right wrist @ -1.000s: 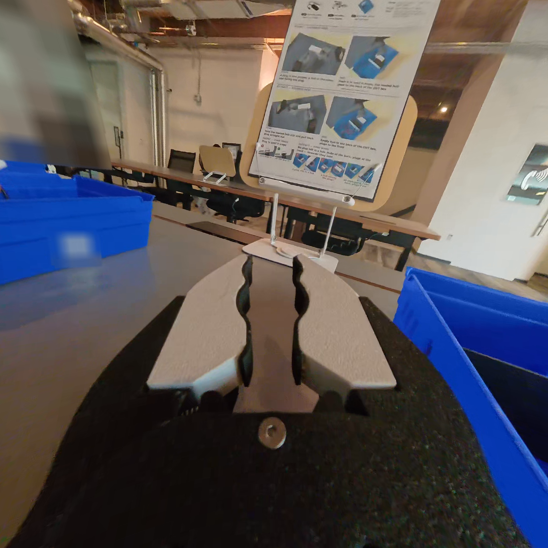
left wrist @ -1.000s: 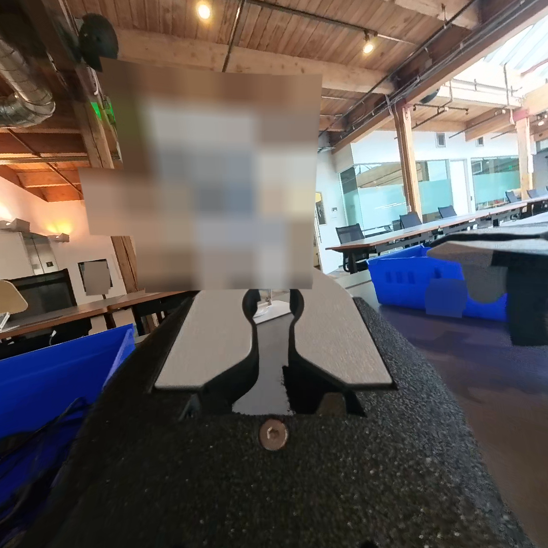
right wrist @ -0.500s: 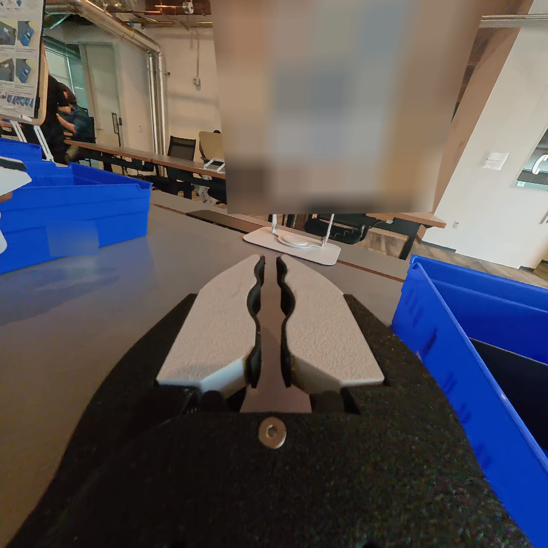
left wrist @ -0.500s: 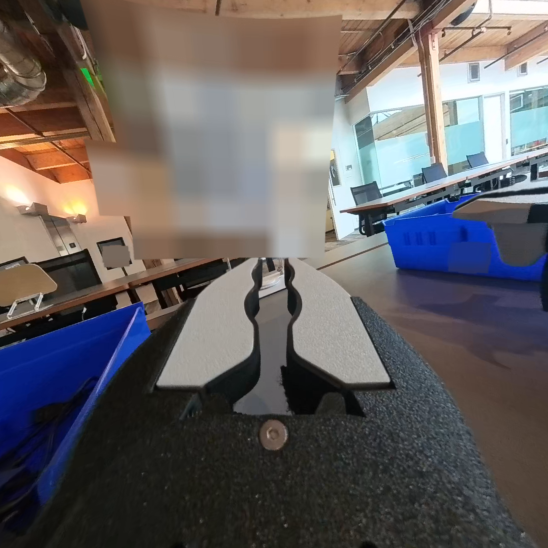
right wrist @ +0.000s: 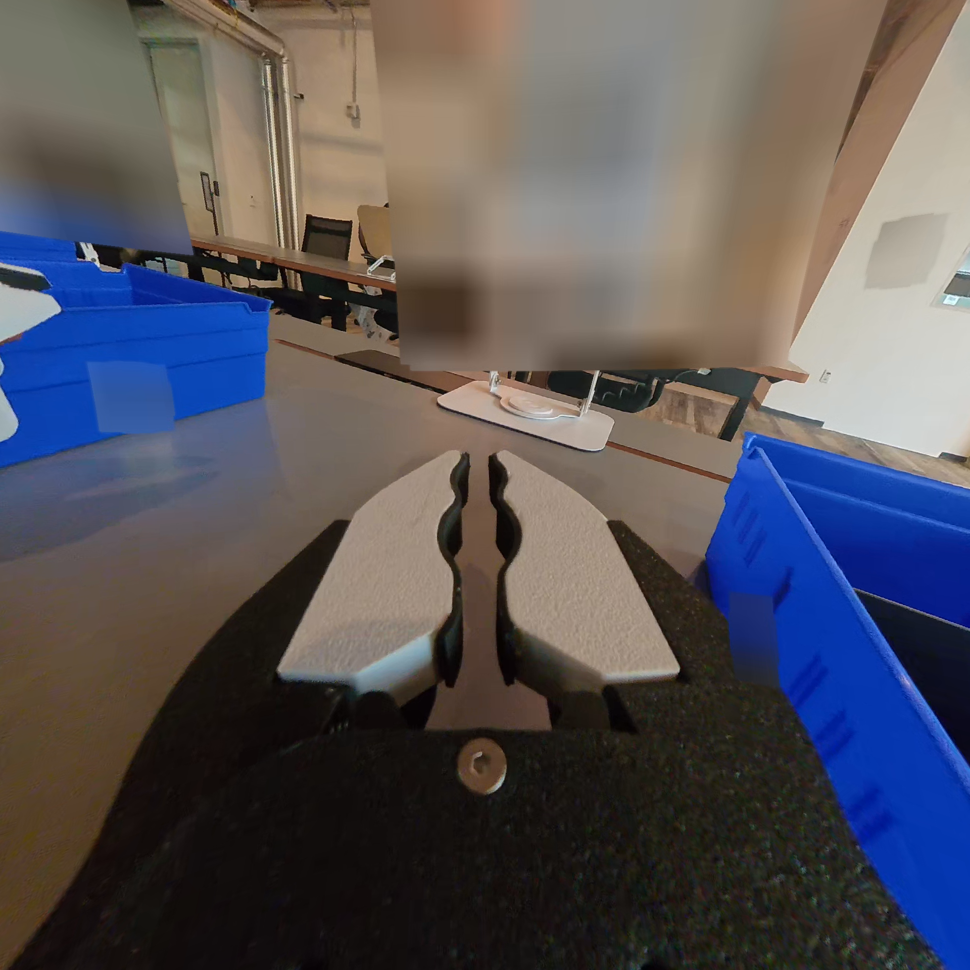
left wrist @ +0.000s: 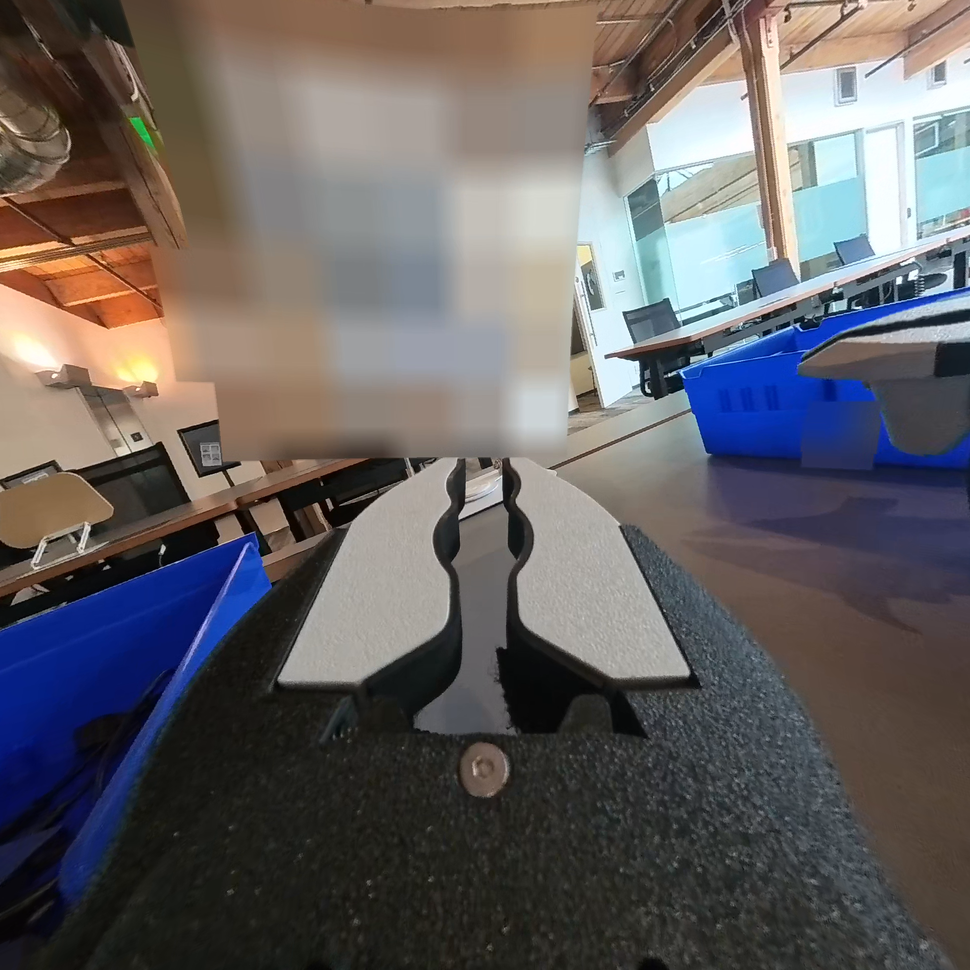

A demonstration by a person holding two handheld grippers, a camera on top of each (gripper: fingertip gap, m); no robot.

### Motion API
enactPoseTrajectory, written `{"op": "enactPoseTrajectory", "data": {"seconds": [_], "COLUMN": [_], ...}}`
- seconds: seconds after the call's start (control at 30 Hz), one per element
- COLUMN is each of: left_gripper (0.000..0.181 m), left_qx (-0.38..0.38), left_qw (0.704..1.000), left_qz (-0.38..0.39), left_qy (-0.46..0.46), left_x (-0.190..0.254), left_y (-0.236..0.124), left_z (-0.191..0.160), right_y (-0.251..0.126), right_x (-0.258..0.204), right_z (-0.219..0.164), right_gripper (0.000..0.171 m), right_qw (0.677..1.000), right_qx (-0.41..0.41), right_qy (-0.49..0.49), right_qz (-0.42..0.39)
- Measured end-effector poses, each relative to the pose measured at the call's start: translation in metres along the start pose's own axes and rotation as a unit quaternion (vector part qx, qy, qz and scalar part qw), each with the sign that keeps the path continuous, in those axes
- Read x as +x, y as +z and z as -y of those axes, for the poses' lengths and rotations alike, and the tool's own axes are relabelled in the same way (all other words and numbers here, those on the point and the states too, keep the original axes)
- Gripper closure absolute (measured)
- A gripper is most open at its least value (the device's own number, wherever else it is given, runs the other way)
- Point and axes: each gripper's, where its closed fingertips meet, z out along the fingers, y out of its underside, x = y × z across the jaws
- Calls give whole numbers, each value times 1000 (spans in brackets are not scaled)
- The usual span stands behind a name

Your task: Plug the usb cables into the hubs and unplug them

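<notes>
Fingers [right wrist: 414, 551] of right gripper [right wrist: 476, 462] closer together than before, empty.

Bins [right wrist: 157, 341] left and right [right wrist: 840, 603] on table [right wrist: 157, 551]

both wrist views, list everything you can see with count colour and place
table: one, grey-brown, under both grippers
bins: two, blue; one at right gripper's right, one at left gripper's left, dark cables inside
stand base: one, white, far table edge, its board blurred
desks and chairs: several, brown and black, background
left gripper: grey fingers slightly apart, empty
right gripper: grey fingers slightly apart, empty
</notes>
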Motion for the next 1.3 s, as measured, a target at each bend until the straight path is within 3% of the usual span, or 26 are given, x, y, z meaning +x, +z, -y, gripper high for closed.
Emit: {"op": "enactPoseTrajectory", "data": {"seconds": [0.67, 0.93, 1.13, 1.3], "left_gripper": [168, 163, 161, 157], "left_qx": [-27, -51, -131, -253], "left_qw": [1000, 998, 989, 960], "left_qz": [14, 18, 68, 119], "left_qy": [9, 9, 31, 18], "left_x": [-6, -17, -70, -139], "left_y": [1, 0, -16, -62], "left_z": [-4, 10, 24, 18], "right_y": [1, 2, 2, 3], "right_x": [0, 0, 1, 1], "right_z": [-5, -7, -8, -10], "right_gripper": [162, 161, 160, 160], "right_qw": [1000, 1000, 1000, 1000], "right_qx": [-16, -22, -26, -30], "right_qy": [1, 2, 6, 9], "right_qz": [1, 2, 4, 5]}}
